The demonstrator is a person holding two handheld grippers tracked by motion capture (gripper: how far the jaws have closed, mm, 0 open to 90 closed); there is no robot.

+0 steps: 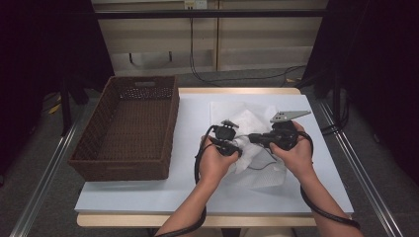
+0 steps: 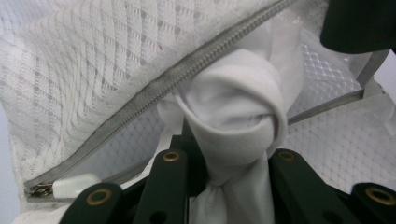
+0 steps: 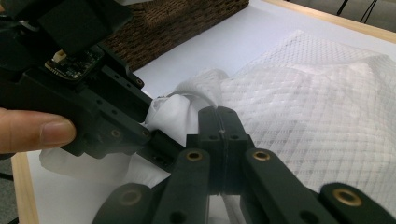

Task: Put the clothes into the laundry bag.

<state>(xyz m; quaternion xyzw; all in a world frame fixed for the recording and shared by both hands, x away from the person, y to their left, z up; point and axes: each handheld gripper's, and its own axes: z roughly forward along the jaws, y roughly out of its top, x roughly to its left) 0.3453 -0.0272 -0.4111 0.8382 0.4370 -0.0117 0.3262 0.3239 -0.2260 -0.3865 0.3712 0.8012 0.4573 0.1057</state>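
- Far left of the table: a dark brown woven wicker basket (image 1: 129, 129), rectangular, with a handle slot in its far wall. It stands on the pale blue-white table top (image 1: 306, 192); the right gripper view catches a corner of its coarse weave (image 3: 187, 23) at the far edge.
- Left gripper (image 1: 228, 140), black, held in the person's left hand (image 1: 213, 163) near the table's middle. The high view gives only its place, against the near left edge of the bag.
- Left gripper view supplies the grip: the jaws stand partly apart and clamp a rolled white soft cloth (image 2: 238, 116), smooth and matte, bunched into a knot-like wad between them.
- The same view shows the white mesh zip bag (image 2: 84, 70), quilted diamond netting, with its grey zipper (image 2: 177, 79) running open on a diagonal; the cloth sits at the mouth. A white pull tab (image 2: 74, 185) lies at the zipper's near end.
- High view: the bag (image 1: 247, 121) lies crumpled at centre right of the table, between the two hands.
- Right gripper (image 1: 257, 139), topped by a grey three-cornered plate, held in the right hand (image 1: 296, 155). Right gripper view: jaws pressed fully together, nipping the edge of the bag fabric (image 3: 317, 116); the left gripper (image 3: 93, 116) is just beside them.
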